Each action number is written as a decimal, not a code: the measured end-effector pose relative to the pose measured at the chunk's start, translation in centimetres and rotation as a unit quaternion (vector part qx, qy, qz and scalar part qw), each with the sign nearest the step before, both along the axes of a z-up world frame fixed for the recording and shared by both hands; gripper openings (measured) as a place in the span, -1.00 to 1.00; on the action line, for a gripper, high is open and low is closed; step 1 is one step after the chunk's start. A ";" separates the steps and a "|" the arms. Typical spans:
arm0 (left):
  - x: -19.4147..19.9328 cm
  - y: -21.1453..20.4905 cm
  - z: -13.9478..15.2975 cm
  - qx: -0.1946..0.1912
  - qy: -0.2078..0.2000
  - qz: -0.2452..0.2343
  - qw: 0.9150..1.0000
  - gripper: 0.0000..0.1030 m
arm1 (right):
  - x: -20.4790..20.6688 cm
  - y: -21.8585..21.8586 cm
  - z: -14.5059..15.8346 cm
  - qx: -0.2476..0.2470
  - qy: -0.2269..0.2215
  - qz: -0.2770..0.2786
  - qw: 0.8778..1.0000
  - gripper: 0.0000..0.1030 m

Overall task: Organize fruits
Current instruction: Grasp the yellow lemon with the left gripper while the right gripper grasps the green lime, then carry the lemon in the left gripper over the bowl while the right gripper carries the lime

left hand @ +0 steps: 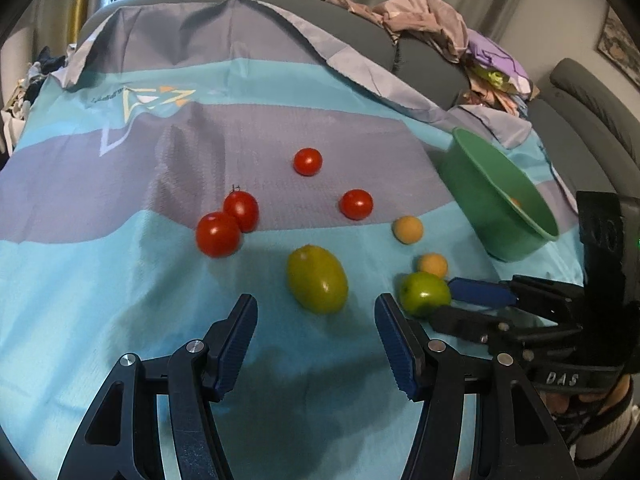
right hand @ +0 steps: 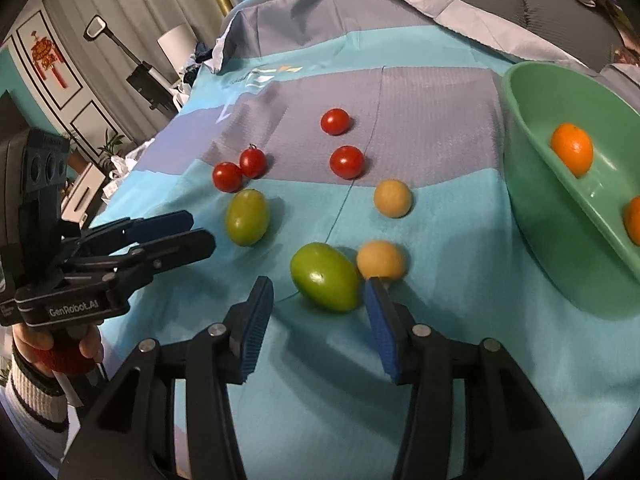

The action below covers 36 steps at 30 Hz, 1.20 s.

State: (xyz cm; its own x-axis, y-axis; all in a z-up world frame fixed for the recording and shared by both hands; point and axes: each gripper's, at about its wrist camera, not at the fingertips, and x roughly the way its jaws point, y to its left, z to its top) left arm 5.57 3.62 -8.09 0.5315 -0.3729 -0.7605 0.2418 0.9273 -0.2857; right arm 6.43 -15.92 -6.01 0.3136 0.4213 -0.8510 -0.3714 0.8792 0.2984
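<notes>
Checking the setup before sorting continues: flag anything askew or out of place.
The round green plastic bowl sits tilted on the striped cloth, its rim higher on one side. Two oranges have settled against its low wall. Nothing is spilled or damaged.

"GenRobot.AI" stands in white on the left gripper (right hand: 192, 228) body, behind its jaws; "DAS" on the right gripper (left hand: 472, 304) strap (left hand: 562, 379).
</notes>
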 end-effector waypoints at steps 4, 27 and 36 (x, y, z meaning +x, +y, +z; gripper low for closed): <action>1.1 -0.6 -0.6 0.014 0.005 -0.001 1.000 0.18 | 0.6 0.3 -0.3 -0.013 -0.005 0.007 1.000 -0.05; 2.6 -1.1 -1.4 0.028 0.007 0.006 1.000 -0.26 | 1.6 1.0 -1.1 -0.024 -0.014 0.018 0.999 -0.19; 0.9 -1.8 1.1 0.046 -0.025 0.001 0.999 -0.26 | 0.6 0.3 1.3 0.000 -0.033 0.002 0.999 -0.19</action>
